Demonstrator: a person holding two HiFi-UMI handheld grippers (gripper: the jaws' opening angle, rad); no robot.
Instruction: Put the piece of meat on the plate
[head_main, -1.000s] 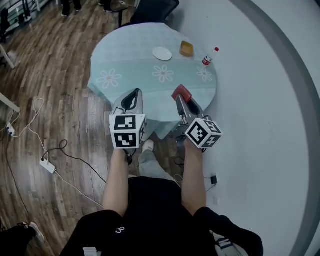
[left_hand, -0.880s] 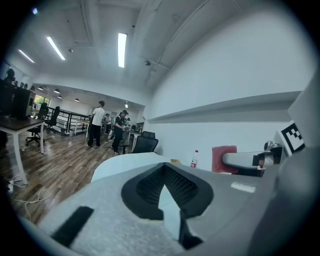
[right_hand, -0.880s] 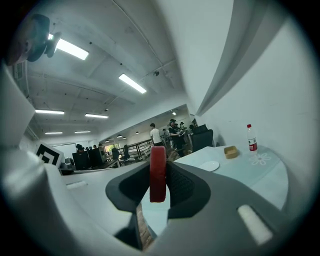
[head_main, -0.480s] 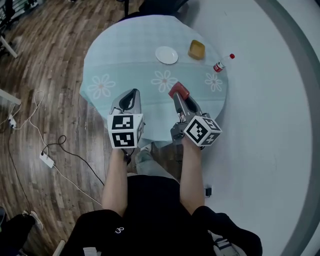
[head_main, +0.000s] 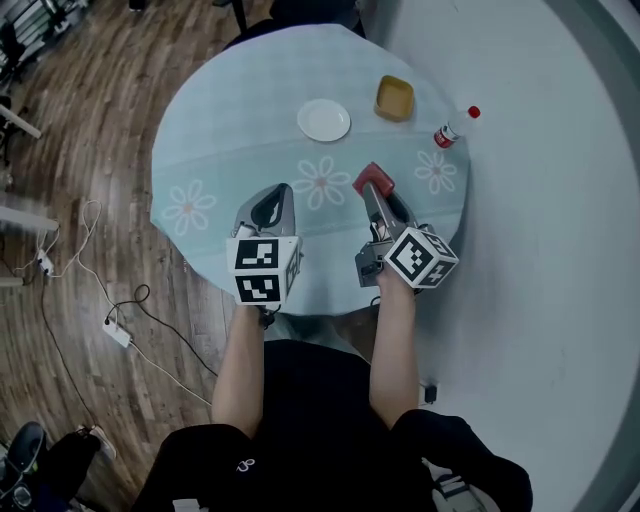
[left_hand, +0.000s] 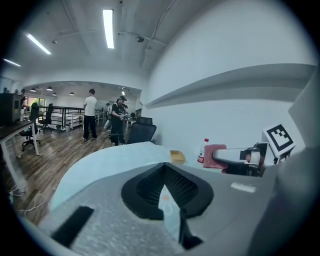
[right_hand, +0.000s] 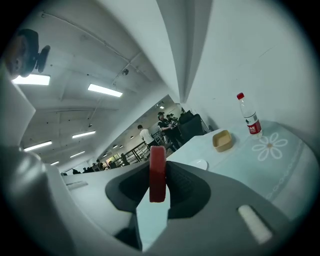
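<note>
A flat red piece of meat (right_hand: 157, 172) stands on edge between the pads of my right gripper (head_main: 373, 186), which is shut on it above the near right part of the round table (head_main: 220, 110). The meat (head_main: 373, 180) also shows in the left gripper view (left_hand: 215, 156). The small white plate (head_main: 323, 120) lies empty farther back, up and left of the meat, and appears beyond the jaws in the right gripper view (right_hand: 199, 164). My left gripper (head_main: 270, 204) hovers over the table's near edge, jaws together and nothing in them.
A yellow bowl (head_main: 394, 98) sits right of the plate, and a red-capped bottle (head_main: 452, 128) stands near the table's right edge. The tablecloth is pale blue with flower prints. A dark chair (left_hand: 141, 132) stands behind the table. A power strip (head_main: 117, 330) and cables lie on the wooden floor.
Both grippers have moved forward from in front of the table to above its near part, the right one still carrying the meat. The table now lies closer beneath me.
</note>
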